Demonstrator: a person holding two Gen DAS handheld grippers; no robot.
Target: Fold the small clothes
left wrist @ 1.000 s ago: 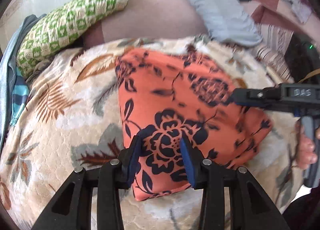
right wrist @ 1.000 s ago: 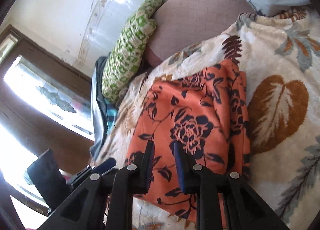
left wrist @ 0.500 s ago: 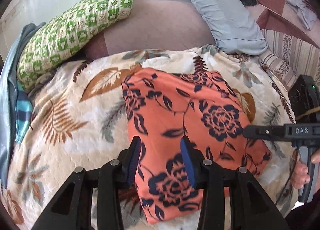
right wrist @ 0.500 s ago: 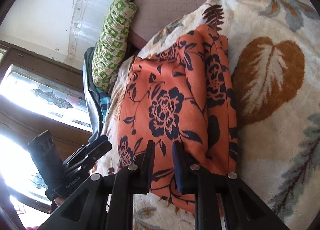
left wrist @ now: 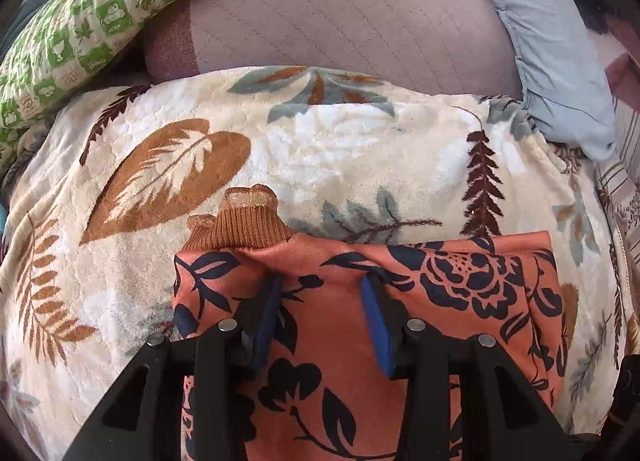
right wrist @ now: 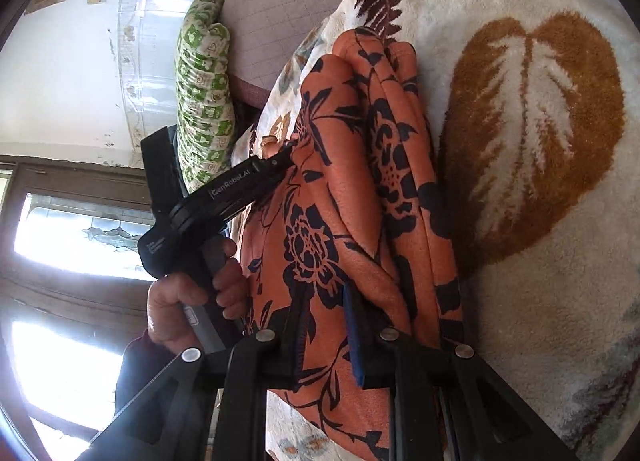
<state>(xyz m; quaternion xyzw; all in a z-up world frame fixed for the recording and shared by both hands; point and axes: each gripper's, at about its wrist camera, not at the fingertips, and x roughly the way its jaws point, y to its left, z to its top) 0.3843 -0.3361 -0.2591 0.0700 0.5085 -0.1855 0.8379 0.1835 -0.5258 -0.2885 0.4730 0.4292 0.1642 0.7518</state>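
An orange garment printed with dark navy flowers (left wrist: 420, 301) lies folded on the cream plush blanket with brown and grey leaves (left wrist: 320, 141), a ribbed brown knit cuff (left wrist: 244, 221) poking out at its far edge. The left gripper (left wrist: 320, 317) hangs over it with its blue pads apart, nothing pinched. The right gripper (right wrist: 326, 325) has its jaws drawn narrow at the garment's near edge, seemingly with a ridge of cloth between them, though I cannot tell if they pinch it.
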